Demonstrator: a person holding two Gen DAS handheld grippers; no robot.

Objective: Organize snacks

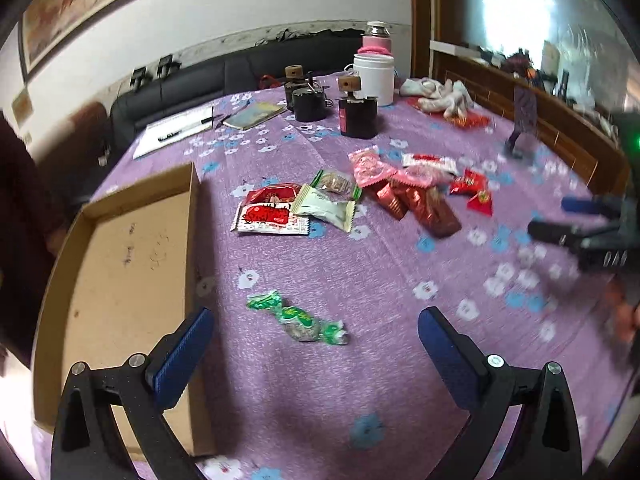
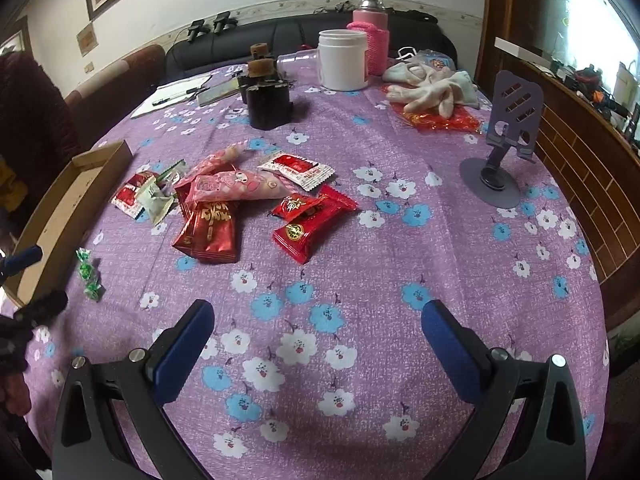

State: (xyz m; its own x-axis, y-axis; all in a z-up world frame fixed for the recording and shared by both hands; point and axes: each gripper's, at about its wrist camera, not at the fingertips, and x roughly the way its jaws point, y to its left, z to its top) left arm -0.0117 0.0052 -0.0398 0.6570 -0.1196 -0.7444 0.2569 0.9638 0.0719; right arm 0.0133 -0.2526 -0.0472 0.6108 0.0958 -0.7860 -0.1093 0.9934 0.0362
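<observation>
Though elsewhere blurred, phone stand sharp.

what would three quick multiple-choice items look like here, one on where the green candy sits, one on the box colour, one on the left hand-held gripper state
1. Where is the green-wrapped candy?
A. inside the cardboard box
B. on the tablecloth, apart from the snack pile
C. on the white jar

2. What colour is the cardboard box?
A. brown
B. white
C. blue

3. What state is the left hand-held gripper in?
A. shut on a red packet
B. shut on nothing
C. open, holding nothing

Answers:
1 B: it lies alone on the purple tablecloth, nearer the camera than the snack pile and outside the box.
2 A: its floor and walls are plain brown card.
3 C: its blue fingers stand wide apart with only cloth between them.
</observation>
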